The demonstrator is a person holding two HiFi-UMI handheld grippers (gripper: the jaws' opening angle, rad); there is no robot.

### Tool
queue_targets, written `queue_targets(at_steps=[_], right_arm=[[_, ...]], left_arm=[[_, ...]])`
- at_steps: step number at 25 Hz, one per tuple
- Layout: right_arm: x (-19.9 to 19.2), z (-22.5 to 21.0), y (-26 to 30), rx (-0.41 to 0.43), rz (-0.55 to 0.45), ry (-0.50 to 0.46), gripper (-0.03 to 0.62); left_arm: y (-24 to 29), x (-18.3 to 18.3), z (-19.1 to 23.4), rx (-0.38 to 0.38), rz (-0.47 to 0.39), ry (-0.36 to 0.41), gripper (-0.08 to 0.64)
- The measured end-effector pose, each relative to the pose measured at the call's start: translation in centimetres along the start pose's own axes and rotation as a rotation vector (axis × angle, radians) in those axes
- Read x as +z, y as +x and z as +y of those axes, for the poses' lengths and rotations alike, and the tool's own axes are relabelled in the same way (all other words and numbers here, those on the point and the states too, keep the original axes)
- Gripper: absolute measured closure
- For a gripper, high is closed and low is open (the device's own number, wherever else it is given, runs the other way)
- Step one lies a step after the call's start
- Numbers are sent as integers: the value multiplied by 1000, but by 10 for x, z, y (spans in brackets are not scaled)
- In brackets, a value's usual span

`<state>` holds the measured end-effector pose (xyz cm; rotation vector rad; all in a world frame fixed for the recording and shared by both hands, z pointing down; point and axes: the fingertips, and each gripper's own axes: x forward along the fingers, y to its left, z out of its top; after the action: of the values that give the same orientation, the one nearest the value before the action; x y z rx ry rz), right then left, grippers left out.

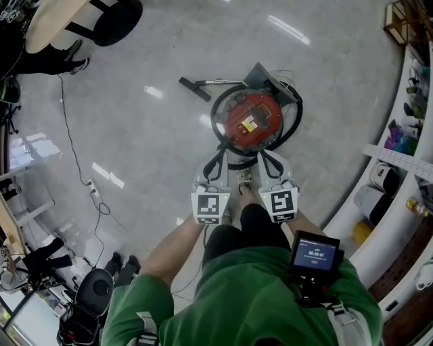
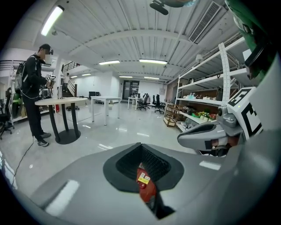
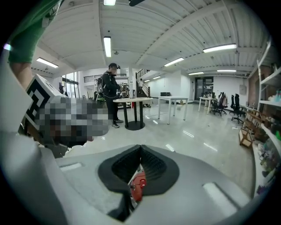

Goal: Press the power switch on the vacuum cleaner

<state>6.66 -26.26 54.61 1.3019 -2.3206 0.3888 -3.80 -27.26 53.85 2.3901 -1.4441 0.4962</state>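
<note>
A red round vacuum cleaner (image 1: 254, 118) stands on the floor ahead of me, ringed by its black hose, with its floor nozzle (image 1: 195, 88) lying to the left. No power switch can be picked out. My left gripper (image 1: 220, 152) and right gripper (image 1: 265, 153) are side by side just short of the vacuum, pointing at it and apart from it. Both are shut on nothing. In the left gripper view, the left gripper (image 2: 141, 147) shows the red body (image 2: 145, 182) through a slit below its pads. The right gripper (image 3: 140, 148) shows the same red body (image 3: 139, 184).
A thin cable (image 1: 74, 149) runs across the glossy floor at the left. A person (image 2: 33, 88) stands at a round table (image 1: 115, 20) far left. Shelving (image 1: 406, 135) with goods curves along the right. A chair and gear (image 1: 91, 297) sit behind me at the lower left.
</note>
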Motion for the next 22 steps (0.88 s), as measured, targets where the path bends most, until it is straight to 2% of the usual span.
queue_targets(at_steps=[8, 13, 22], right_arm=[[-30, -4, 40, 33, 40, 15, 589], [-52, -11, 63, 43, 67, 30, 589], [-98, -14, 102, 93, 127, 10, 589]], left_arm=[[35, -32, 9, -8, 50, -11, 552], [55, -55, 8, -42, 73, -12, 554], [91, -103, 14, -42, 135, -29, 554]])
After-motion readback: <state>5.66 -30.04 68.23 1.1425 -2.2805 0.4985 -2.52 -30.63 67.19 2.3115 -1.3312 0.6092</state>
